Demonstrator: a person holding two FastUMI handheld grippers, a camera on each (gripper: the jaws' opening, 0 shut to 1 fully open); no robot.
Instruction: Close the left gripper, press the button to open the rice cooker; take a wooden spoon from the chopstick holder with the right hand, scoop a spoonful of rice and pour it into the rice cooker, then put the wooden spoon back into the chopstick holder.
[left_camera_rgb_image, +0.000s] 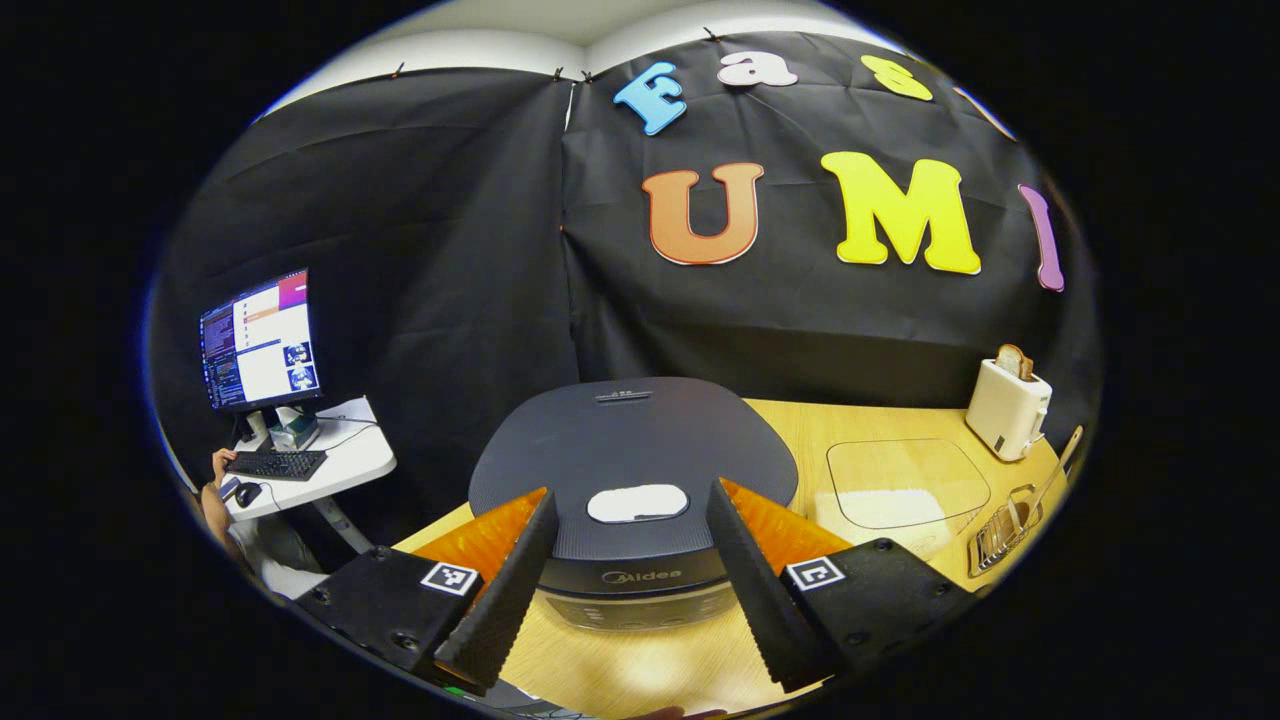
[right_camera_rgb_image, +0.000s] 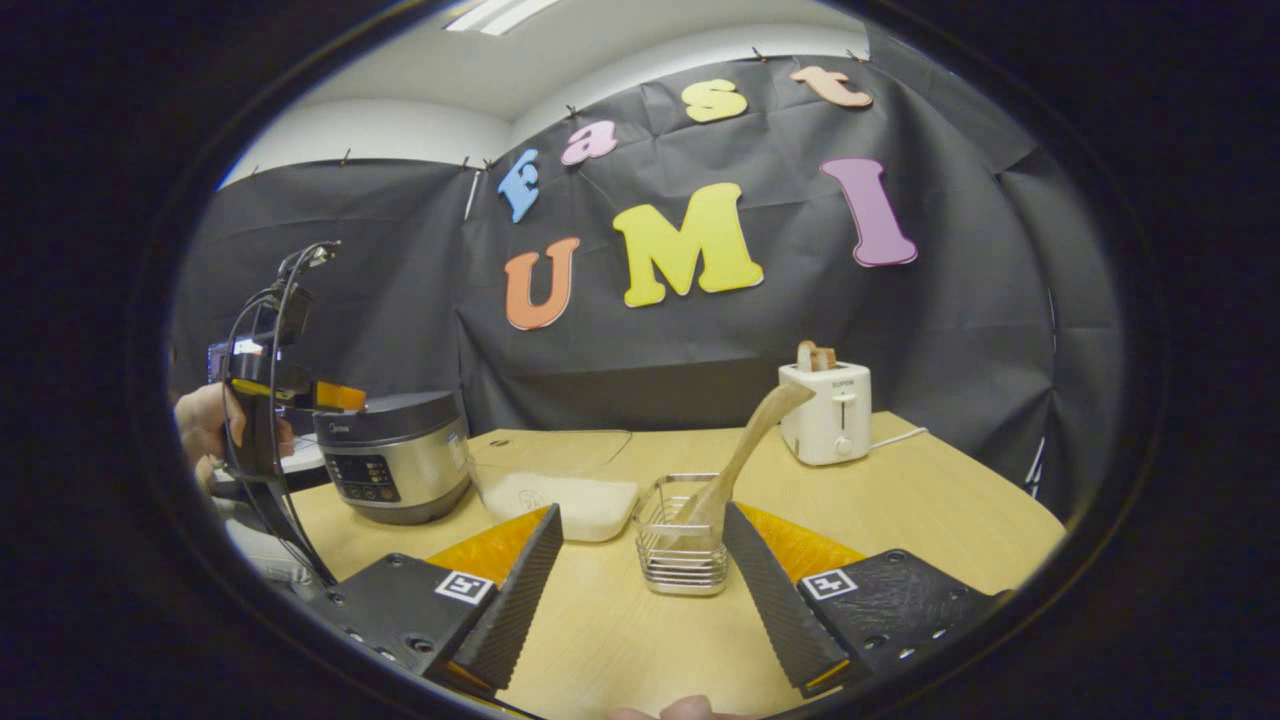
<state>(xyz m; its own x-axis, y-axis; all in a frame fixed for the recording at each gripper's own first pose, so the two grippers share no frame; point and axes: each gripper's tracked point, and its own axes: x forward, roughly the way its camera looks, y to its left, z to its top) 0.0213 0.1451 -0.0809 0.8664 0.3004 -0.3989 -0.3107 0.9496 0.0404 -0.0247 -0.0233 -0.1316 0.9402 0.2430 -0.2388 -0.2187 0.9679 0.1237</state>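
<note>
The dark grey rice cooker (left_camera_rgb_image: 632, 440) stands with its lid down right ahead of my left gripper (left_camera_rgb_image: 632, 580). Its white oval button (left_camera_rgb_image: 637, 503) lies between the open fingers, a little beyond their tips. In the right gripper view the cooker (right_camera_rgb_image: 395, 455) sits at the left, with the left gripper (right_camera_rgb_image: 265, 400) held by a hand beside it. My right gripper (right_camera_rgb_image: 640, 580) is open, and the wire chopstick holder (right_camera_rgb_image: 682, 540) stands between its fingers. A wooden spoon (right_camera_rgb_image: 745, 445) leans out of the holder to the right. A clear box of rice (right_camera_rgb_image: 560, 495) lies between cooker and holder.
A white toaster (right_camera_rgb_image: 828, 410) with bread in it stands at the back of the wooden table (right_camera_rgb_image: 930, 520). Left of the table, a side desk holds a monitor (left_camera_rgb_image: 260, 340) and a keyboard (left_camera_rgb_image: 275, 464). The rice box (left_camera_rgb_image: 905, 485) and the holder (left_camera_rgb_image: 1005, 525) sit right of the cooker.
</note>
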